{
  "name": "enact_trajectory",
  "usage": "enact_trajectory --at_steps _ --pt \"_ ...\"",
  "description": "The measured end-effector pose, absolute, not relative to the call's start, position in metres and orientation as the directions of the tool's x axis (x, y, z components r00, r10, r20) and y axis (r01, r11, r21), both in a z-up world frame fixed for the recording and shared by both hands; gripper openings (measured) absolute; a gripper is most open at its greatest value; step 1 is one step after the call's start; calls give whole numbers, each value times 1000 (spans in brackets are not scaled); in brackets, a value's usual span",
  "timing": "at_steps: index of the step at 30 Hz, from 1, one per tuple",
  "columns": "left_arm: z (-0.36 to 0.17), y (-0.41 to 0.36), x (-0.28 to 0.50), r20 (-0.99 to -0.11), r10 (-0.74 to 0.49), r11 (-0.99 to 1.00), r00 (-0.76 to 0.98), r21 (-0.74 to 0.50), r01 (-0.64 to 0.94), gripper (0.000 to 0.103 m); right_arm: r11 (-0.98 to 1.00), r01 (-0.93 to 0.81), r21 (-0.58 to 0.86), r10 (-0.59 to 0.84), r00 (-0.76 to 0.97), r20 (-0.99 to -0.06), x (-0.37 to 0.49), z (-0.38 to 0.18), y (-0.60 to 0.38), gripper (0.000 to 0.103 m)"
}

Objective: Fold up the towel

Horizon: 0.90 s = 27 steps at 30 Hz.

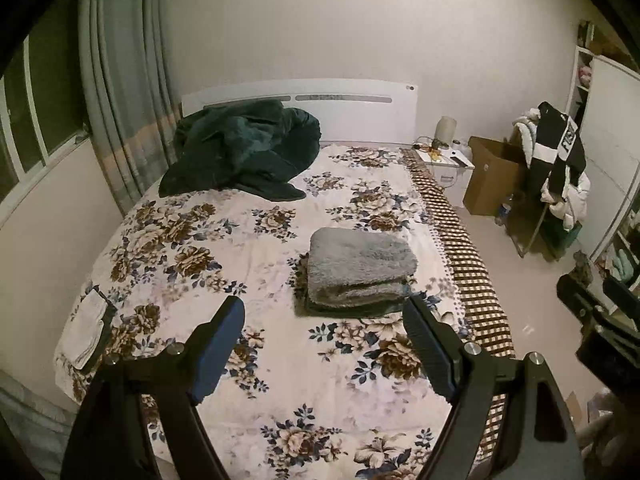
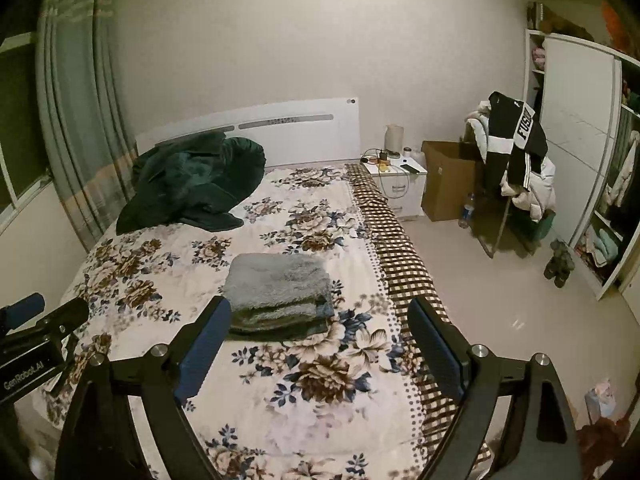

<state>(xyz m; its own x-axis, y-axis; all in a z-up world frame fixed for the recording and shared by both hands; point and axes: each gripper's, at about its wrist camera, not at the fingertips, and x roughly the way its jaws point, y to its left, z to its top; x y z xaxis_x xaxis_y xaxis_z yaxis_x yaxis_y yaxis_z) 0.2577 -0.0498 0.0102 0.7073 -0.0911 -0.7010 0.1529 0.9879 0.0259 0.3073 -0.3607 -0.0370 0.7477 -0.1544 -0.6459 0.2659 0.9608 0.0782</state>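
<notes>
A grey fluffy towel [image 1: 360, 266] [image 2: 278, 280] lies folded in a neat stack on the flowered bedspread [image 1: 224, 248] [image 2: 320, 400], with a darker folded layer under it. My left gripper [image 1: 324, 312] hovers open above the bed, short of the stack, with nothing between its fingers. In the right wrist view my right gripper [image 2: 320, 312] is also open and empty, near the stack's front edge and above it. The right gripper's body [image 1: 600, 320] shows at the right edge of the left wrist view, and the left gripper's body [image 2: 36, 332] shows at the left edge of the right wrist view.
A dark green blanket [image 1: 240, 152] is heaped by the white headboard [image 1: 312, 100]. A folded white cloth [image 1: 90, 326] lies at the bed's left corner. Right of the bed stand a nightstand [image 2: 396, 184], a cardboard box [image 2: 448, 180] and a chair draped with clothes [image 2: 520, 152].
</notes>
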Motion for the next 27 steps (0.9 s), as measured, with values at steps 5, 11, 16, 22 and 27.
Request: enact_trajectory --at_steps 5,11,16,22,27 --pt "14 -43 255 -690 -86 989 719 26 144 100 960 270 76 -158 746 -646 297 -26 -354 93" --pt "14 -39 250 -674 -59 992 737 41 118 100 965 256 62 -157 747 -647 295 -22 -354 93" --pt "11 -41 245 -675 -46 992 736 58 115 100 970 238 56 -146 746 -650 303 -19 -353 94" --pt "14 -42 242 -666 -37 990 745 75 116 100 971 233 59 -137 739 -660 309 -24 -356 95" --pt "16 -43 242 -663 -31 990 748 80 112 100 971 232 63 -133 738 -662 310 -28 -357 95"
